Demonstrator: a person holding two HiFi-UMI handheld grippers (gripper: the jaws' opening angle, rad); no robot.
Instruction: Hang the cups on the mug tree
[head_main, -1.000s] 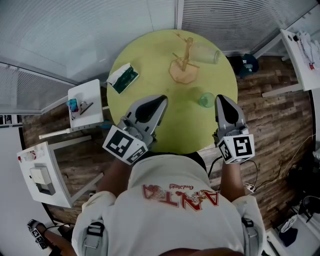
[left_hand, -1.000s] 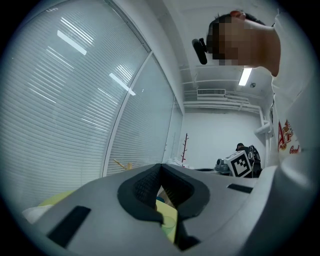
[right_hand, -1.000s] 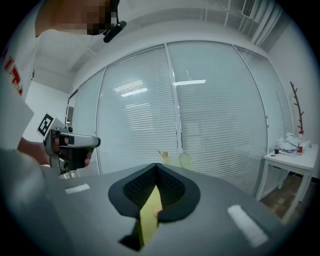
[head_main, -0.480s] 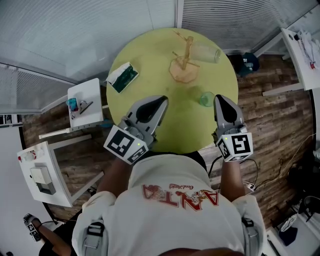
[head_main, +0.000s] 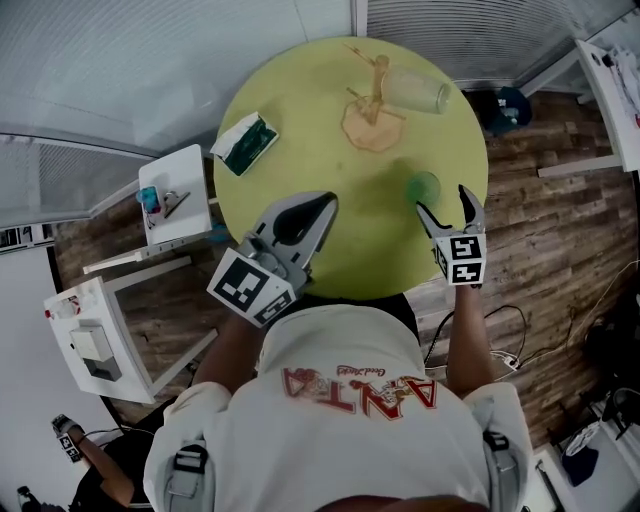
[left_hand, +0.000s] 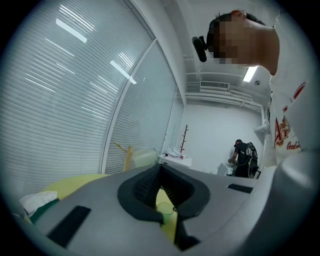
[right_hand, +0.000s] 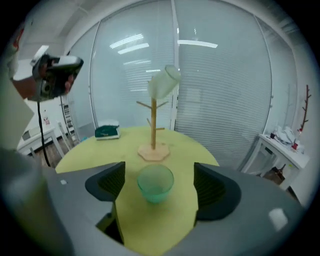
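On the round yellow-green table (head_main: 300, 100), a translucent green plastic cup (head_main: 423, 187) stands upright just before the right gripper (head_main: 446, 203), whose jaws are opening without touching it. The left gripper (head_main: 325, 200) has its jaws together. The white shirt (head_main: 340, 400) reads "ANTA".

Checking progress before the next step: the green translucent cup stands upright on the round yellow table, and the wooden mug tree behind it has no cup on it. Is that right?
Not quite. The wooden mug tree is not bare: a pale frosted cup hangs at its top, as the right gripper view shows. The rest holds: the green translucent cup stands upright on the round yellow table.
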